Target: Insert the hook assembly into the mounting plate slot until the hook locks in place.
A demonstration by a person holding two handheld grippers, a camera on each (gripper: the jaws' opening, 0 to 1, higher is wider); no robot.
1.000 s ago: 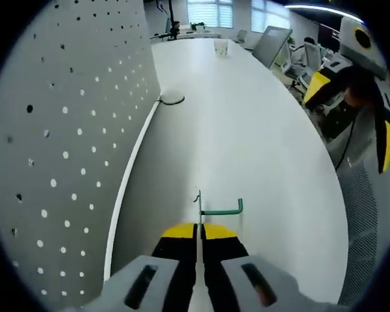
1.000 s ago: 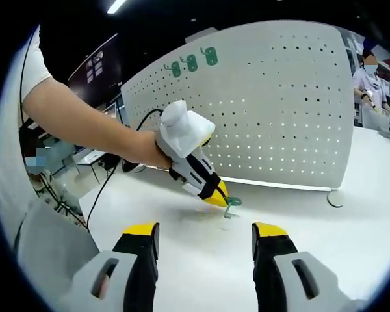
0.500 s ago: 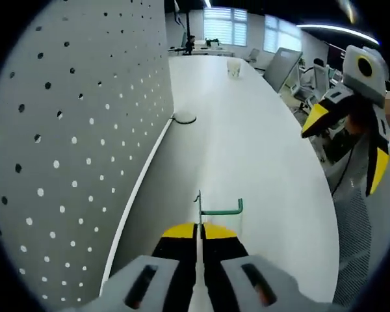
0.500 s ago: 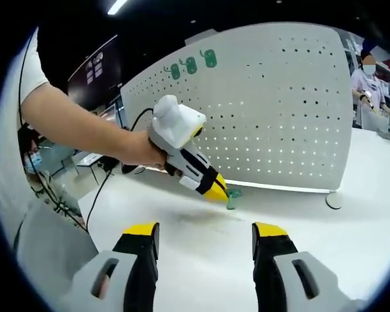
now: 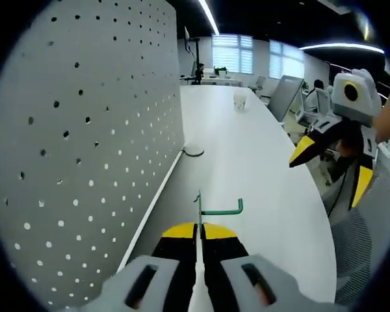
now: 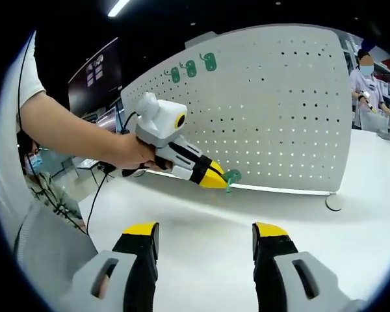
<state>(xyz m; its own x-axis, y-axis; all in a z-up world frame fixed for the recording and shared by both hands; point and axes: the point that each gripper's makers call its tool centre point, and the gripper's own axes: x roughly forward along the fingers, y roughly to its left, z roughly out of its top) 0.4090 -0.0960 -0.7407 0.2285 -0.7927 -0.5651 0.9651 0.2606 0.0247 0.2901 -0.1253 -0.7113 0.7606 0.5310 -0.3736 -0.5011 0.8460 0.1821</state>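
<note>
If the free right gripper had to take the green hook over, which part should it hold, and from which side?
Probably the free horizontal arm of the green hook, approached from the side away from the pegboard. The left gripper is shut on the thin upright plate, so only that arm sticks out clear, toward the open right gripper.

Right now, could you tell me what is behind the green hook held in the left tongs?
In the right gripper view, the white pegboard stands behind the green hook in the left tongs. Whether the hook touches the board cannot be seen.

Green hook (image 5: 221, 210) was clamped at its metal plate end, held above the white table, near the white perforated board (image 6: 273, 110). Three green hooks (image 6: 192, 65) hung at the board's upper left.
</note>
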